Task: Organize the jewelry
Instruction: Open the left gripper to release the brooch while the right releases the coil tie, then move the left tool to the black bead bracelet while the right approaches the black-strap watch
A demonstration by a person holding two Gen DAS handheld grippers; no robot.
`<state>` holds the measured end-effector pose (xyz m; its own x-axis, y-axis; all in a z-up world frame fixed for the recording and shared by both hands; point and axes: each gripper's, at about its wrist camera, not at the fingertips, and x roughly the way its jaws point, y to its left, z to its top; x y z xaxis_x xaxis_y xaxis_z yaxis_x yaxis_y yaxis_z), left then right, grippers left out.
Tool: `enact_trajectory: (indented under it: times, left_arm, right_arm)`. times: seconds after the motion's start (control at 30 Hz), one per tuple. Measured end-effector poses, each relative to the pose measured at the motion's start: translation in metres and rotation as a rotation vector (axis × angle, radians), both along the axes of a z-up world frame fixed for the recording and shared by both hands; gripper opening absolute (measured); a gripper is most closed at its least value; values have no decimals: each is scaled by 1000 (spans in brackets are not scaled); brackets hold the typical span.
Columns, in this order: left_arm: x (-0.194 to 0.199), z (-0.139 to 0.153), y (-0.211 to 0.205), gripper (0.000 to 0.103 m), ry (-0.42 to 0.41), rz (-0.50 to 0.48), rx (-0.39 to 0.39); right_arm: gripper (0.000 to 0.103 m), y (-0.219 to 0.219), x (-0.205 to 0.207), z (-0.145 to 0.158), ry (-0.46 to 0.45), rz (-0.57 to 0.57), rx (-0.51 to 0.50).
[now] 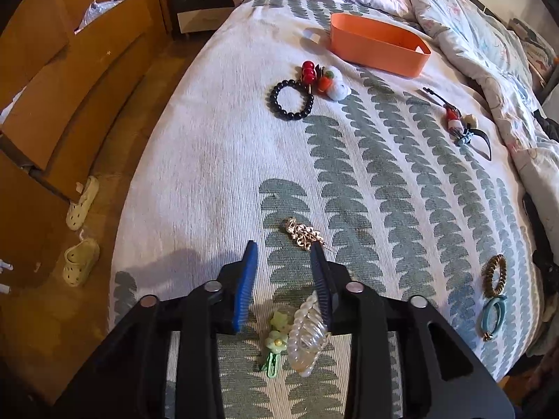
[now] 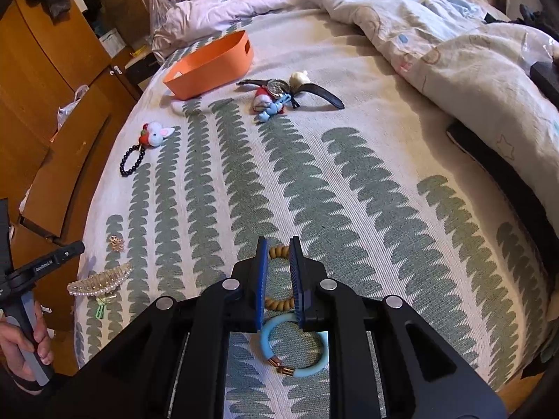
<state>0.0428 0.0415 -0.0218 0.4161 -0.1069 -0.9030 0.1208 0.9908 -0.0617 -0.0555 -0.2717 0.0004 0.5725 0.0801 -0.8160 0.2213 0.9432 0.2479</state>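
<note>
My left gripper [image 1: 283,245] is open above the bed's near edge, nothing between its blue pads. A gold chain [image 1: 304,234] lies just past its right fingertip. A clear pearl hair claw [image 1: 307,335] and a green flower clip [image 1: 274,345] lie below it. My right gripper [image 2: 278,241] hovers with its jaws almost together over a brown coil hair tie [image 2: 279,252], which lies free on the bedspread. A blue hair tie [image 2: 269,335] lies nearer. The orange bin [image 1: 377,52] stands far off with nothing visible inside it.
A black bead bracelet [image 1: 291,99], red cherry clip [image 1: 308,71] and plush bunny [image 1: 335,85] lie before the bin. A watch [image 2: 279,87] with small charms lies to the right. A rumpled duvet [image 2: 436,35] lies on the right, wooden cabinets [image 1: 52,87] and slippers [image 1: 82,202] on the left.
</note>
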Motion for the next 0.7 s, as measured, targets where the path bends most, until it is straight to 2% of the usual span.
enact_trajectory:
  times: [0.03,0.1,0.17,0.27,0.47,0.7]
  left_arm:
    - [-1,2,-1,45,-16,-2,0]
    - [-3,5,-4,63,-50,-9,2]
    - [-5,10,-10,69,-84,-24,9]
    - [-4,14,-18,71,-118,-53,38]
    - [12,15,-14,74,-126,-44,8]
    - [25,7,-14,74,-120,-32,8]
  right_arm:
    - [20,1,0,3,-13,2,2]
    - [20,4,1,10,-45,3,-2]
    - [22,4,3,14,-68,3,-9]
    - [26,1,7,20,-82,-13,-17]
    - [37,-22,17,19,-101,-68,14]
    - [37,-28,32,9,-95,-76,32]
